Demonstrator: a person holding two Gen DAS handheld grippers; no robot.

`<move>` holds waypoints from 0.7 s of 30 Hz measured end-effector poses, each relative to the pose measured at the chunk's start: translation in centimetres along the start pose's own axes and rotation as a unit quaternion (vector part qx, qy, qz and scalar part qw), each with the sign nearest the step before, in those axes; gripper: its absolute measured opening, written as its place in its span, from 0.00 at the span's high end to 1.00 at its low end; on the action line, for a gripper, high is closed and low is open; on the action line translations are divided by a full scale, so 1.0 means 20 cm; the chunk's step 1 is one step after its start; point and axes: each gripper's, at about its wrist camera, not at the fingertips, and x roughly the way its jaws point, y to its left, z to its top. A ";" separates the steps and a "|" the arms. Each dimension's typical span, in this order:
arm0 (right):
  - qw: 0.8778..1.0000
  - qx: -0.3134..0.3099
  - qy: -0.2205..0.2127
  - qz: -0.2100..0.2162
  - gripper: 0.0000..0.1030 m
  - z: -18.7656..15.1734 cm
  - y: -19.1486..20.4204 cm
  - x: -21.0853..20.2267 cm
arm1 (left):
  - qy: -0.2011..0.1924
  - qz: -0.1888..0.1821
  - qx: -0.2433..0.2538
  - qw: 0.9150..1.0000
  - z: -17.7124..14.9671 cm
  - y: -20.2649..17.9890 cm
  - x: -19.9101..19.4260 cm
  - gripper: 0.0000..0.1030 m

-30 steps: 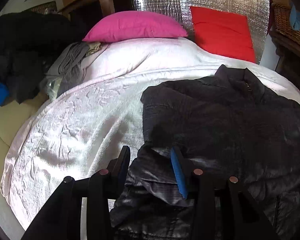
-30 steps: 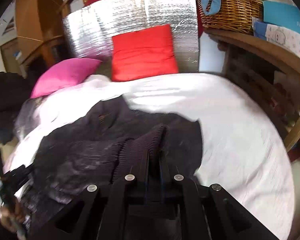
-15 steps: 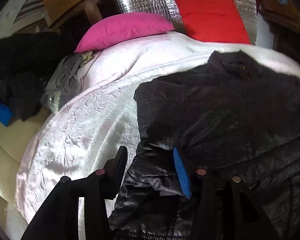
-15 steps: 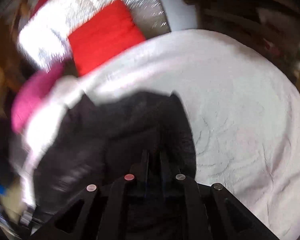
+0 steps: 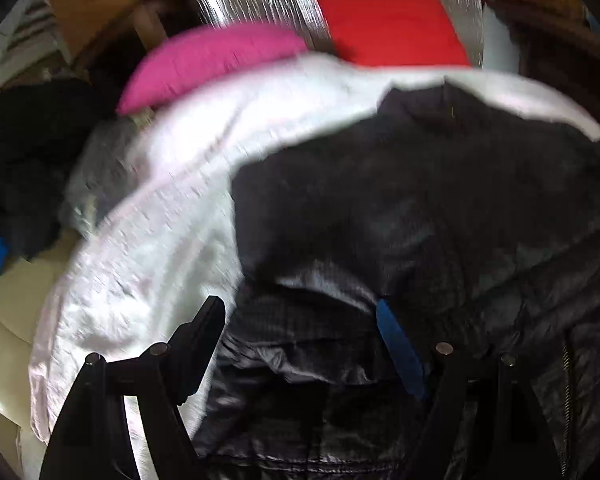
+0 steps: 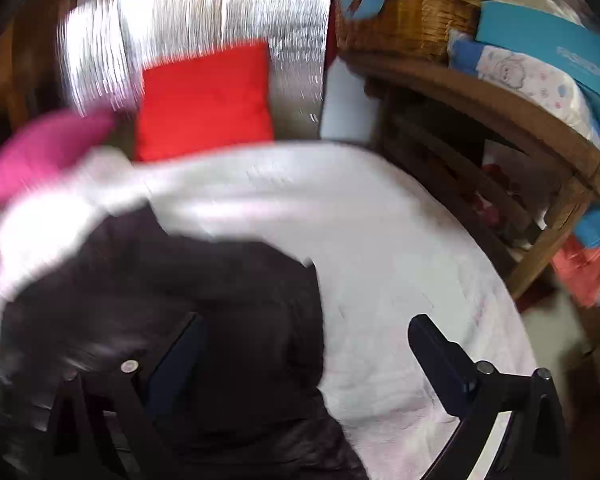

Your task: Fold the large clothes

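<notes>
the shiny quilted black jacket (image 5: 420,208) lies on the bed's crinkled white cover (image 5: 148,272). both tools, left (image 5: 300,320) and right (image 6: 304,332), are opening, pads off the fabric. only the right view shows a wicker basket (image 6: 412,20).

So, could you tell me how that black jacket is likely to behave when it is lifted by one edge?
The black jacket would probably flop and drape, since it lies in soft creases on the white bedspread. Its shiny fabric looks rather slippery, so folds may slide apart.
</notes>
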 end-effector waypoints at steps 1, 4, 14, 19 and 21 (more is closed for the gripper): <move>1.000 -0.012 0.024 -0.011 0.11 -0.02 0.01 0.07 | 0.002 -0.003 -0.002 1.000 0.00 0.00 0.01 0.24; 0.997 0.004 0.081 -0.011 0.35 -0.08 -0.03 0.15 | -0.005 -0.007 -0.011 1.000 0.01 0.03 -0.03 0.24; 0.993 -0.011 -0.058 0.104 0.35 -0.05 0.17 -0.30 | -0.052 -0.015 -0.049 0.997 0.06 0.12 -0.17 0.23; 0.988 -0.045 0.056 0.135 0.35 -0.27 0.36 -0.04 | 0.033 -0.025 -0.034 0.999 0.00 0.08 0.03 0.23; 0.985 -0.054 0.108 0.123 0.34 -0.33 0.40 0.09 | 0.028 -0.020 -0.031 0.999 0.01 0.07 0.03 0.22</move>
